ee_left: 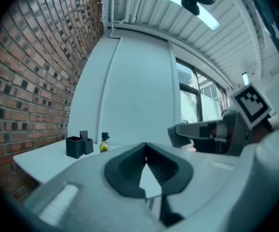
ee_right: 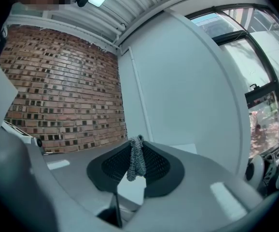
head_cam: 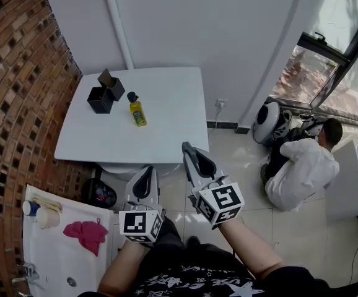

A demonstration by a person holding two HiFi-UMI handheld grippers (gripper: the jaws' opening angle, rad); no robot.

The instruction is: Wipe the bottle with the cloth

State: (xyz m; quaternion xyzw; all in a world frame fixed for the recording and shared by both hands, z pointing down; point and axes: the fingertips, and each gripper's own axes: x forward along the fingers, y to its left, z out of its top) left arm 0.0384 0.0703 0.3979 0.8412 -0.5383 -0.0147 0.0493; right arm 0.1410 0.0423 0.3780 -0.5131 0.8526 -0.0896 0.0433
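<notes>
I see my left gripper with its jaws closed tip to tip and nothing between them. My right gripper is clamped on a small grey knitted cloth, which hangs in a fold from the pinch point. In the head view both grippers hover off the table, on my side of its near edge, with the right one closer to that edge. The bottle, yellow with a dark pump top, stands upright toward the table's far left corner, well apart from both grippers. Just beside it, nearer the left edge, is an open black box. A pink rag lies on the white sink counter at my lower left. A person crouches on the floor by the window.
</notes>
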